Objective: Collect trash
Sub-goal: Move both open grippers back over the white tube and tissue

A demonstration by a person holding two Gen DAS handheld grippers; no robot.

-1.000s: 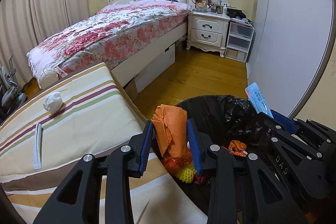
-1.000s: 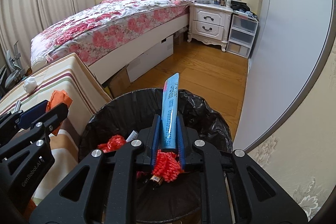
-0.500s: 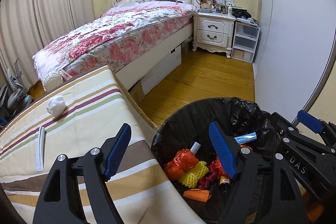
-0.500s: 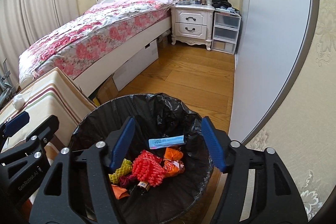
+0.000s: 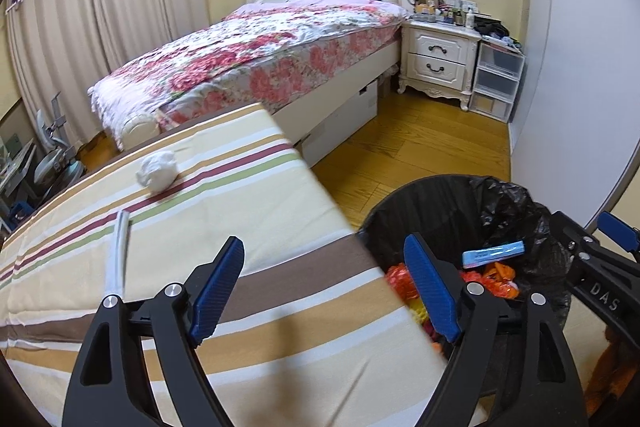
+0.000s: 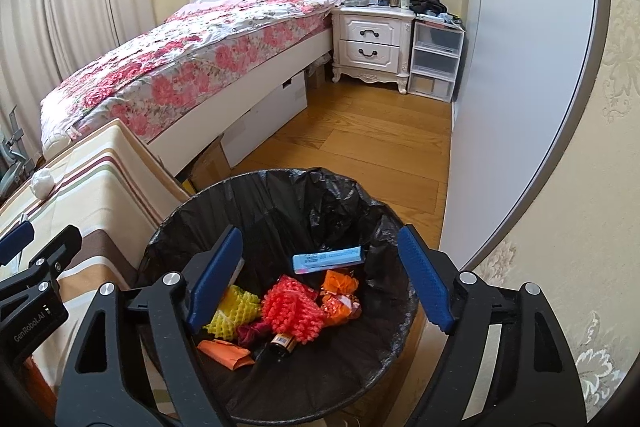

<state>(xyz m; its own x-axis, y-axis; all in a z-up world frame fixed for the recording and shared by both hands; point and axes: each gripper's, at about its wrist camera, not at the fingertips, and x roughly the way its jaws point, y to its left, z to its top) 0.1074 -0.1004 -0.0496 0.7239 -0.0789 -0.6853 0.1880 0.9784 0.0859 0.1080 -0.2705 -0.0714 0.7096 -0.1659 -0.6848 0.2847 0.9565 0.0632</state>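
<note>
Trash [image 6: 296, 307] lies in the bin [image 6: 376, 211] below the spread right gripper [image 6: 320, 275]; left gripper [image 5: 332, 283] spread, empty.

Glossy black plastic bin liner [image 6: 332, 199], matt striped cloth [image 5: 248, 211], crumpled white paper wad [image 5: 157, 171], polished wood floor [image 6: 360, 143].

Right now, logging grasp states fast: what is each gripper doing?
Left gripper: open, holding nothing.
Right gripper: open, holding nothing.

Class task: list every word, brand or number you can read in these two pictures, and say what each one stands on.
"DAS": on the black body of the right gripper.
"GenRobot.AI": on the black body of the left gripper.
Print on the blue packet in the trash bin: too small to read.
Label on the small dark bottle: unreadable.
</note>
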